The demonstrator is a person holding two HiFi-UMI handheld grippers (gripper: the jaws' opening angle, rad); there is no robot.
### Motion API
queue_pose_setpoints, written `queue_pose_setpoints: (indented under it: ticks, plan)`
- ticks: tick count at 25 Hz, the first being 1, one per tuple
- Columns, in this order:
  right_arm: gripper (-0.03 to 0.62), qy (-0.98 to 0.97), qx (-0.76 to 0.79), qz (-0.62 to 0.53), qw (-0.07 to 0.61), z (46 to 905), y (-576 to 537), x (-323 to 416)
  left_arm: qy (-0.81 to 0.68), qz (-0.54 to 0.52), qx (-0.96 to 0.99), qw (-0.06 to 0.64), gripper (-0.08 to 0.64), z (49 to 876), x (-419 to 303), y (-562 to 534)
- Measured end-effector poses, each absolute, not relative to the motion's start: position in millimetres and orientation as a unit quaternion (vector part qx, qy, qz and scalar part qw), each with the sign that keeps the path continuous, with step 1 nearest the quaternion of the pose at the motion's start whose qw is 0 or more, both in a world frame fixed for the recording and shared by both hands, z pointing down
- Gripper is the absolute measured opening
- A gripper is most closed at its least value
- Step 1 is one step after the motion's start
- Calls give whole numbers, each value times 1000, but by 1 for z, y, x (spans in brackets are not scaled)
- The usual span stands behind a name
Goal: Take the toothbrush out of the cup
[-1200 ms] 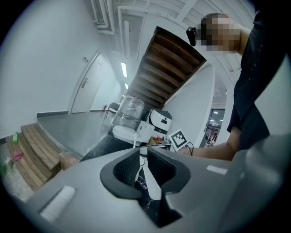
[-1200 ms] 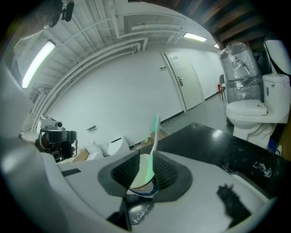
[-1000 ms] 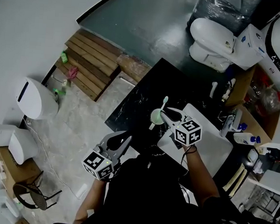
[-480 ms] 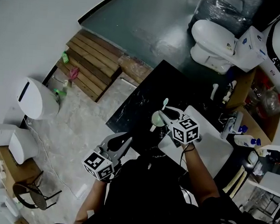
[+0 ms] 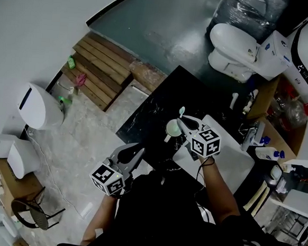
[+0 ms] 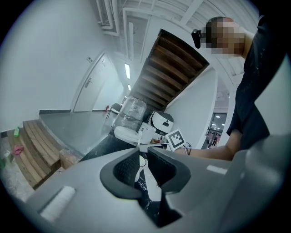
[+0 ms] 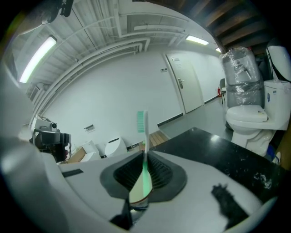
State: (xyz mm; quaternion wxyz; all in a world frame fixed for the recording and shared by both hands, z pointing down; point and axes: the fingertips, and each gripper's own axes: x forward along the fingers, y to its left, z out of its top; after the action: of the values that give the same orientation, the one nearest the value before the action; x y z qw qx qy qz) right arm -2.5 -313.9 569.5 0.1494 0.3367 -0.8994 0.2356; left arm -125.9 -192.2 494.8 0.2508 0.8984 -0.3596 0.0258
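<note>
One toothbrush [image 7: 142,129] — clamped in right gripper [image 7: 144,158].

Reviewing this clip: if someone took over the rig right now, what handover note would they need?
Right tool: jaws closed on the handle of the toothbrush, which stands upright with its bristles up.
Left tool: empty, jaws narrowly apart, held low at the person's left, away from the cup.
Cup: on the black counter, with the toothbrush's lower end inside it.
Done: the grasp.
Left: lift the toothbrush straight up, clear of the cup.
</note>
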Motion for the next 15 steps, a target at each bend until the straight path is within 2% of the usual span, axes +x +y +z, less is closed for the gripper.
queue_pose_setpoints:
  ticks: [15]
  plan:
    - [40,-909,341,212,114,524,-310,-1,-353,11,905,236,63,478,-125,-185]
